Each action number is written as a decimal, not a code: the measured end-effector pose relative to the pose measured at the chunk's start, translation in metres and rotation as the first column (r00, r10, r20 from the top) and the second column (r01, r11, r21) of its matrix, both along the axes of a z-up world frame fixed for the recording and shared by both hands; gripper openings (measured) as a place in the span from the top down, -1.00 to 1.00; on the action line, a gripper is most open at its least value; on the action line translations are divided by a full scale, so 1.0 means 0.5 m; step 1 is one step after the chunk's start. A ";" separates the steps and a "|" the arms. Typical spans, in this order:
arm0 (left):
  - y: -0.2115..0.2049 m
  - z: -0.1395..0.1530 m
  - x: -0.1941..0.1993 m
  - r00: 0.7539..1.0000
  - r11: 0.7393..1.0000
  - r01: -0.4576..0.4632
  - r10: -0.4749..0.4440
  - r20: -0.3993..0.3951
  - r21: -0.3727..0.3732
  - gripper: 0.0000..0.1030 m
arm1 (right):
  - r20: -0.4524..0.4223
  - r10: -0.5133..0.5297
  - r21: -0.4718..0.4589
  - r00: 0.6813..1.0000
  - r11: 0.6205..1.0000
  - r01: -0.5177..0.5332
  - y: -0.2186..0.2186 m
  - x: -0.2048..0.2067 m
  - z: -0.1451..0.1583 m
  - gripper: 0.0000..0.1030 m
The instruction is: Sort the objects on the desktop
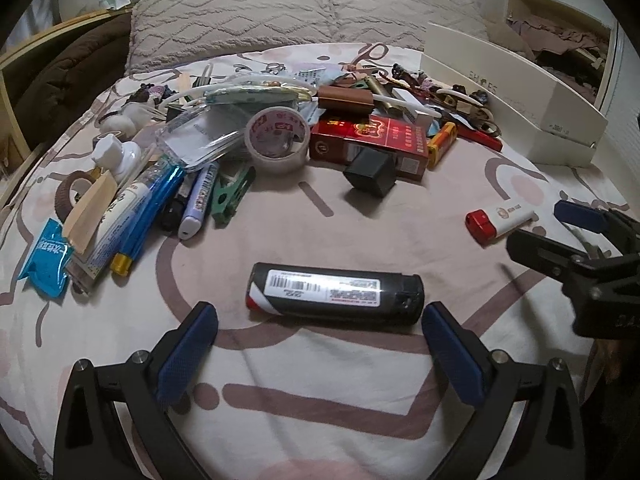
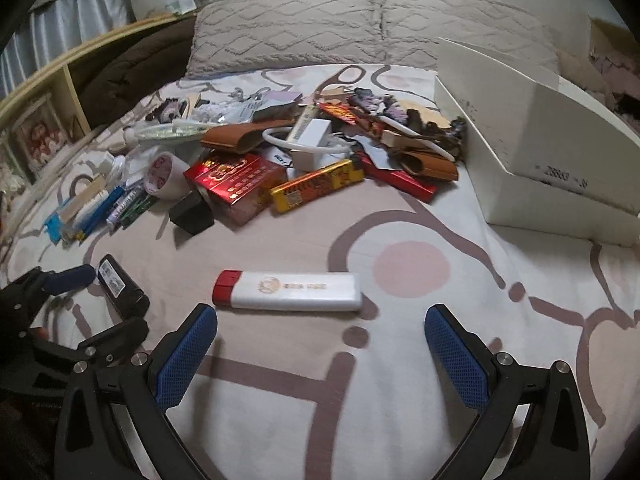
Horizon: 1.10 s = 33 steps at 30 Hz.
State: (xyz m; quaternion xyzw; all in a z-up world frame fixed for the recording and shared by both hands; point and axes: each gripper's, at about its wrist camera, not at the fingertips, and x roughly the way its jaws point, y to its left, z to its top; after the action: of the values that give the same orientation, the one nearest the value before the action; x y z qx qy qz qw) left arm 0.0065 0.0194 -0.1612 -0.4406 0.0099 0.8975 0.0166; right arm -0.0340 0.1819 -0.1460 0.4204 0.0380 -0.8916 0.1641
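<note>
Lying crosswise at lower centre of the left wrist view, the black lighter [image 1: 335, 295] sat just beyond the left gripper [image 1: 320, 320], whose jaws stood wide apart and empty. The white lighter with a red cap [image 2: 287, 290] lay likewise ahead of the right gripper [image 2: 320, 322], also spread and holding nothing. Both lighters rested on the soft patterned bedsheet [image 2: 400, 380]. Closing on a round body there could probably roll it away or snag cloth between the pads.
</note>
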 end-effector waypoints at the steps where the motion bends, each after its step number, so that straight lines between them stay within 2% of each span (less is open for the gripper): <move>1: -0.003 0.000 0.001 1.000 1.000 -0.004 0.004 -0.002 0.002 -0.99 | 0.005 0.004 -0.004 1.000 1.000 -0.004 -0.007 -0.002 -0.001 -1.00; 5: -0.012 0.001 0.004 1.000 1.000 -0.016 0.016 -0.009 0.007 -1.00 | 0.016 0.006 -0.012 1.000 1.000 -0.005 -0.025 -0.010 -0.004 -1.00; 12: -0.008 -0.005 0.006 1.000 1.000 -0.014 0.013 -0.021 -0.009 -1.00 | -0.013 -0.007 0.035 1.000 0.999 0.008 -0.037 -0.017 -0.019 -1.00; 13: -0.008 -0.005 0.006 1.000 1.000 -0.013 0.013 -0.020 -0.009 -1.00 | -0.020 -0.006 0.037 1.000 0.999 0.007 -0.036 -0.015 -0.020 -0.97; 16: -0.007 -0.007 0.004 1.000 1.000 -0.019 0.019 -0.017 -0.009 -1.00 | -0.039 -0.007 0.037 0.999 0.999 0.008 -0.029 -0.009 -0.020 -0.67; 17: -0.007 -0.008 0.004 1.000 1.000 -0.020 0.019 -0.017 -0.010 -1.00 | -0.042 -0.005 0.032 0.999 0.999 0.007 -0.026 -0.008 -0.020 -0.63; 33: -0.012 -0.009 -0.005 0.999 0.999 -0.032 0.032 -0.023 0.014 -1.00 | -0.097 0.030 0.060 0.995 0.998 -0.024 -0.014 0.036 -0.034 -0.63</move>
State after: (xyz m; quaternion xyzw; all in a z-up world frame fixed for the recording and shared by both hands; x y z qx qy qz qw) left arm 0.0042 0.0135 -0.1656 -0.4299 -0.0034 0.9028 0.0050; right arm -0.0158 0.1749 -0.1628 0.3803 0.0780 -0.9073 0.1614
